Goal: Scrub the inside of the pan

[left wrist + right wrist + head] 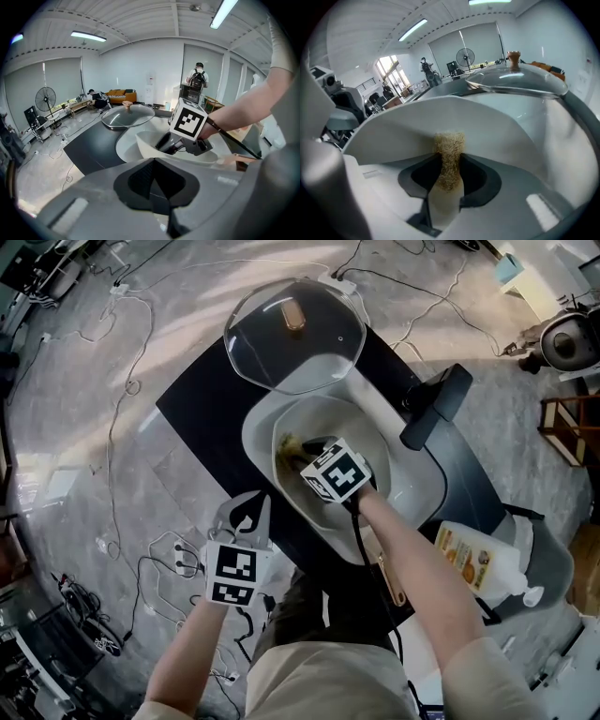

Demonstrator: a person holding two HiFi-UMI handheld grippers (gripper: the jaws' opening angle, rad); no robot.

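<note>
Item 1, pan [361,432]: pale inside, lying in a white basin [412,479] set in a black counter [202,395]. Its handle points toward me.

Item 2, right gripper [302,456]: I have it down inside the pan, jaws clamped on a scrubbing sponge [449,150]. The straw-coloured fibrous end sticks out past the fingertips and meets the pan's inner wall [440,117].

Item 3, left gripper [248,521]: outside the pan, just beside its near-left rim and above the counter edge. Its jaws are together with nothing between them [154,187], and it touches neither pan nor basin.

Item 4, glass lid [293,332]: beyond the pan's far rim, knob up, overlapping the basin's far edge.

Item 5, soap bottle [478,559]: lying on its side to the right of the pan handle.
</note>
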